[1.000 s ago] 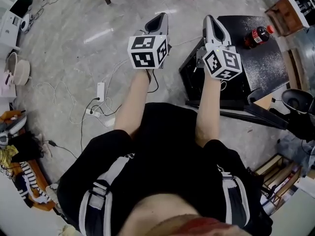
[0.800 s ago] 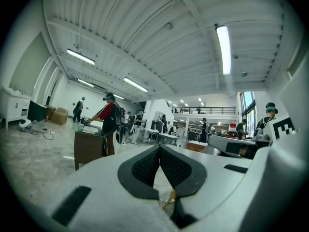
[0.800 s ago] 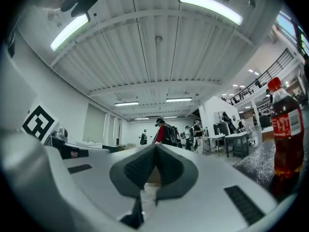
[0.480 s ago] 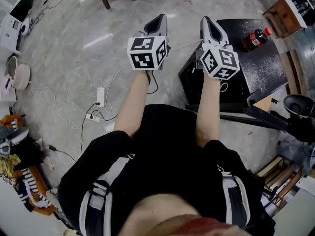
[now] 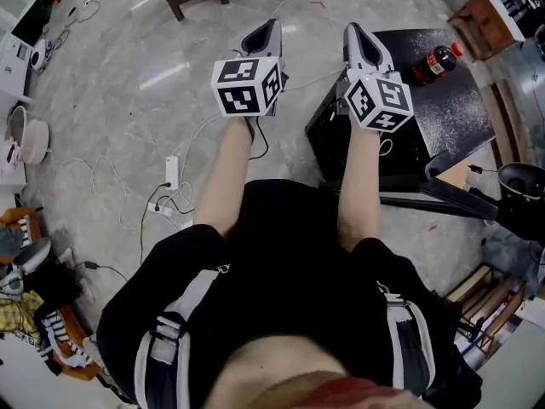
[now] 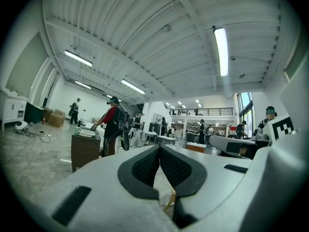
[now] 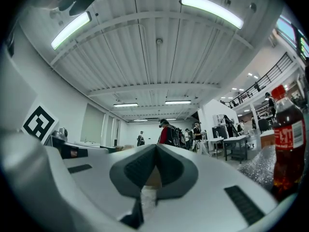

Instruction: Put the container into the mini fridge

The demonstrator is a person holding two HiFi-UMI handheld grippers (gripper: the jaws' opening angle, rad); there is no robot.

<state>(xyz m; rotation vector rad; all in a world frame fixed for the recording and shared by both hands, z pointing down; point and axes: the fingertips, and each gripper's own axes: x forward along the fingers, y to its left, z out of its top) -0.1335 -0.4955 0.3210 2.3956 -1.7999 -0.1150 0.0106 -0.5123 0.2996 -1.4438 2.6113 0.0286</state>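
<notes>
Both tools, left gripper [image 5: 271,26] and right gripper [image 5: 353,31], clenched on nothing.
Dark cola bottle [image 5: 434,62], red cap and label, upright on the speckled black cabinet [image 5: 460,105] beside the right gripper.

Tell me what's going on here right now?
A person holds both grippers out front, pointed forward. The left gripper and right gripper are both shut and empty. A cola bottle stands upright on the black cabinet, likely the mini fridge, beside the right gripper. Nothing has been picked up yet.
</notes>
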